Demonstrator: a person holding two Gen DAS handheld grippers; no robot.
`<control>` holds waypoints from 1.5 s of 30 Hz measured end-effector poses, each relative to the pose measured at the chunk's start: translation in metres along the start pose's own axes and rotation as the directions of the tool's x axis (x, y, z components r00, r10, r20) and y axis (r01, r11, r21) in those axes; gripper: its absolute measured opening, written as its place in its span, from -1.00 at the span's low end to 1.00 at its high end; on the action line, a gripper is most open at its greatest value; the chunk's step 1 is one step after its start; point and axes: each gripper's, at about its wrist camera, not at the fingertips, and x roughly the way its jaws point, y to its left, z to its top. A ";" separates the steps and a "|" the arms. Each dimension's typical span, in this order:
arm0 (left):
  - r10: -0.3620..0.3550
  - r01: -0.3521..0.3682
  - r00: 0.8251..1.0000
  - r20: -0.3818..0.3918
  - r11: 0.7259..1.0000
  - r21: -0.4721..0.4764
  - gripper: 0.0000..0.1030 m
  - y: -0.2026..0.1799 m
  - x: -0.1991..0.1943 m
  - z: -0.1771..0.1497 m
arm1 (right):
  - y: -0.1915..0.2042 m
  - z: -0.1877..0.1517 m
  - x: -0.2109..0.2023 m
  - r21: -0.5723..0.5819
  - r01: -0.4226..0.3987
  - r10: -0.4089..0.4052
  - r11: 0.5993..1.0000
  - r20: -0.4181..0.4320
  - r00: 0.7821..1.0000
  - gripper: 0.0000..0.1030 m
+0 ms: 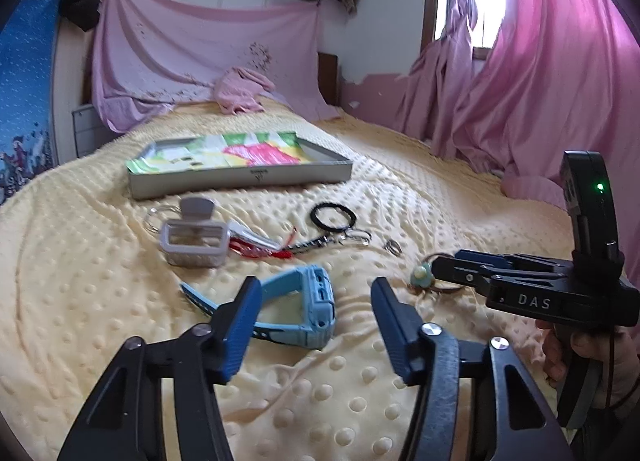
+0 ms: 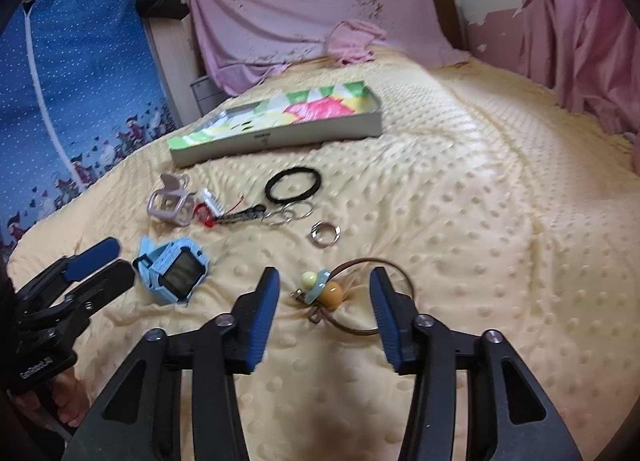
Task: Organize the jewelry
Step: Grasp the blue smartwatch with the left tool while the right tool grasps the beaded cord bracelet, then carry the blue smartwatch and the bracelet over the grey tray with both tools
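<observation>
Here | blue watch (image 2: 172,275) on its side | beaded cord bracelet (image 2: 352,293) looped

Daylight comes through the window (image 1: 486,1) far ahead and right of the left tongs, blown out white and glowing through the pink curtains (image 1: 560,73). The yellow blanket (image 2: 460,181) is evenly, softly lit. Both views look slightly blurred, with curved, dark fisheye corners.

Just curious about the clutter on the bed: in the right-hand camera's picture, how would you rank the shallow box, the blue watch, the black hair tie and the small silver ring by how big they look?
Largest to smallest:
1. shallow box
2. blue watch, though being nearer the camera flatters it
3. black hair tie
4. small silver ring
</observation>
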 end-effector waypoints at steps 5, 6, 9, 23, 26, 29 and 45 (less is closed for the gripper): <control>-0.024 0.022 0.997 -0.075 1.000 -0.020 -0.28 0.004 0.016 -0.002 | -0.002 -0.001 0.023 0.025 -0.026 0.028 0.999 -0.077 0.997 -0.44; -0.026 0.024 0.995 -0.094 0.999 -0.022 -0.31 0.004 0.020 -0.002 | -0.003 -0.001 0.025 0.027 -0.027 0.029 0.999 -0.085 0.996 -0.48; -0.016 0.016 0.991 -0.130 1.000 -0.007 -0.35 0.002 0.030 -0.002 | 0.000 -0.001 0.034 0.025 -0.028 0.031 0.999 -0.106 0.994 -0.49; 0.018 -0.017 0.982 -0.188 1.000 0.010 -0.68 -0.004 0.031 0.006 | 0.015 0.000 0.023 -0.032 -0.118 0.116 0.993 -0.048 0.992 -0.52; -0.031 0.023 0.987 -0.160 0.999 -0.049 -0.68 0.001 0.023 0.023 | 0.022 0.012 0.014 -0.058 -0.139 0.139 0.989 -0.016 0.990 -0.52; -0.073 0.061 0.989 -0.132 0.994 -0.095 -0.68 0.008 0.023 0.048 | 0.025 0.035 0.012 -0.080 -0.147 0.149 0.986 0.019 0.989 -0.52; 0.016 -0.017 1.000 -0.006 0.988 -0.155 -0.68 0.105 0.120 0.181 | 0.043 0.195 0.124 -0.133 -0.184 0.194 0.974 0.071 0.978 -0.51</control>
